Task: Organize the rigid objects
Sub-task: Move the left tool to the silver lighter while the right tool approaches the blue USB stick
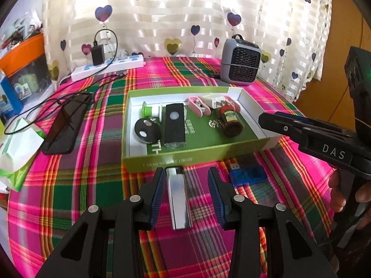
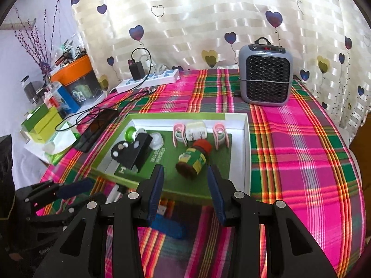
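A green box lid [image 1: 185, 157] [image 2: 245, 153] lies on the plaid cloth and holds a black block [image 1: 175, 125], a round black piece [image 1: 147, 131], a brown bottle [image 1: 230, 121] [image 2: 193, 159], pink clips [image 1: 199, 105] and a white plug [image 2: 196, 133]. My left gripper [image 1: 187, 173] is open around a silver metal bar [image 1: 177, 199] lying on the cloth in front of the lid. A blue USB device [image 1: 247, 176] [image 2: 169, 225] lies beside it. My right gripper [image 2: 185, 171] is open, hovering above the lid's near edge, just in front of the bottle.
A grey mini heater [image 1: 241, 63] [image 2: 265, 74] stands at the back right. A white power strip [image 1: 109, 67] with a black charger sits at the back left. A black phone [image 1: 66, 127] with cable lies left of the lid. Boxes crowd the left edge.
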A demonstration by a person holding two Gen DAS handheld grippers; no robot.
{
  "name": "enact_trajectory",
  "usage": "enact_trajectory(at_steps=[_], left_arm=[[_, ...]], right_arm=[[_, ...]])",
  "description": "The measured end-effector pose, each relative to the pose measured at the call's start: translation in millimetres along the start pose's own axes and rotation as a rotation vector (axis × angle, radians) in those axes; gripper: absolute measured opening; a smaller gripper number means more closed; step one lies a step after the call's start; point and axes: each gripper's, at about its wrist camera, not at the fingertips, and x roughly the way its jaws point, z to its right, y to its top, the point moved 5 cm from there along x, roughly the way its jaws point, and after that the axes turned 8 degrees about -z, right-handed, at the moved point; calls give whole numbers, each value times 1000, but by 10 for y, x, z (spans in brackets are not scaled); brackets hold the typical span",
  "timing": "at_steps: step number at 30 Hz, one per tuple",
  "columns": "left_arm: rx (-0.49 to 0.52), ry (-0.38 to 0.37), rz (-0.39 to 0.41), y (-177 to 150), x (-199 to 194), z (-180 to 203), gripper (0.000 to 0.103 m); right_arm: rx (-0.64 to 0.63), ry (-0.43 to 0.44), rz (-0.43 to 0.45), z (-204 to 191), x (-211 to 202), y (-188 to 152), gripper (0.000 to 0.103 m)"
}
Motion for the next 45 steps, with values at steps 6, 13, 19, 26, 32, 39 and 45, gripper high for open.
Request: enact_trajectory(at_steps=[6,13,19,26,32,39,45], left_arm=[[12,7,-1,-91,-27,30,37],[15,5,-14,-218,-31,10,37],[11,-7,-31,-320,-13,-25,37],[-5,-21,-66,-412,65,-86,37],[2,-34,-88,-404,136,-55,38],[2,-28,-101,-369,191,-45,38],[-1,-28,-106,-343,206,-36,38]], right_arm=[[16,-2,-2,42,-45,-139,40],[16,-8,-13,75,-60,-307,40],[11,7,-28,74,-52,-450,40],[-10,39,-52,48,-7,-553,40],[-52,52,-82,-23,100,-592,45],[-116,46,-107,-86,197,-547,47],[-176,73,-103,-166,263,-439,47]])
